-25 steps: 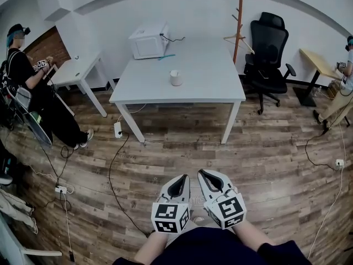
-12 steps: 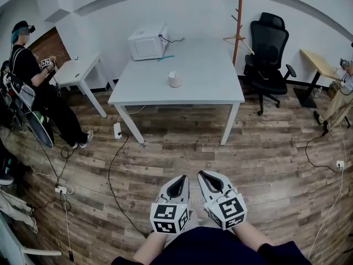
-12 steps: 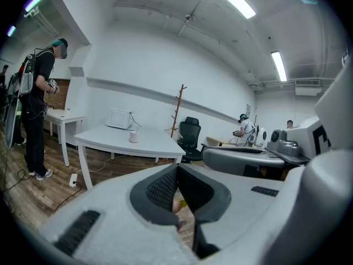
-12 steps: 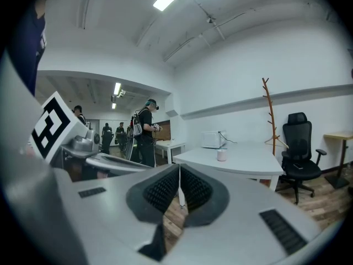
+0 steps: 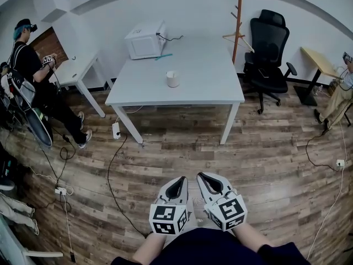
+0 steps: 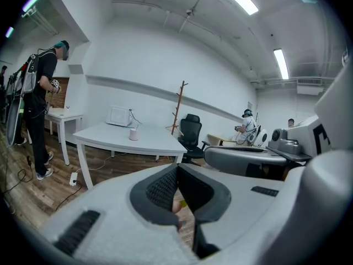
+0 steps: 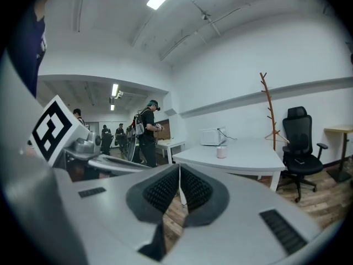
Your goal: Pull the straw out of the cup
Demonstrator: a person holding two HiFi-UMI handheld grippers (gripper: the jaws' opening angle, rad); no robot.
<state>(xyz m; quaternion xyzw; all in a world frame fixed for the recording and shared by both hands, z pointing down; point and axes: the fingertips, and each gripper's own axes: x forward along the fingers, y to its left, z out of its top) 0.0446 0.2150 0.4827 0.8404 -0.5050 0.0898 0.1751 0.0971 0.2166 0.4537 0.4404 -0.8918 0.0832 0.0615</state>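
A small white cup [image 5: 172,79] stands on the white table [image 5: 193,90] across the room, far ahead of both grippers. In the left gripper view the cup [image 6: 133,133] has a thin straw sticking up from it. It also shows small in the right gripper view [image 7: 222,152]. My left gripper [image 5: 179,180] and right gripper [image 5: 203,176] are held side by side low over the wooden floor, close to the body. Both point toward the table. The left gripper's [image 6: 177,170] jaws meet at the tips with nothing between them, and the right gripper's [image 7: 180,167] do too.
A white microwave [image 5: 144,40] sits at the table's far left corner. A black office chair [image 5: 268,43] and a wooden coat stand [image 5: 238,15] are to the right. Cables and a power strip [image 5: 117,130] lie on the floor. A person [image 5: 33,76] stands by a side table [image 5: 77,68] at the left.
The person at the left has shifted stance a little. Both grippers stay shut, side by side, in the same place.
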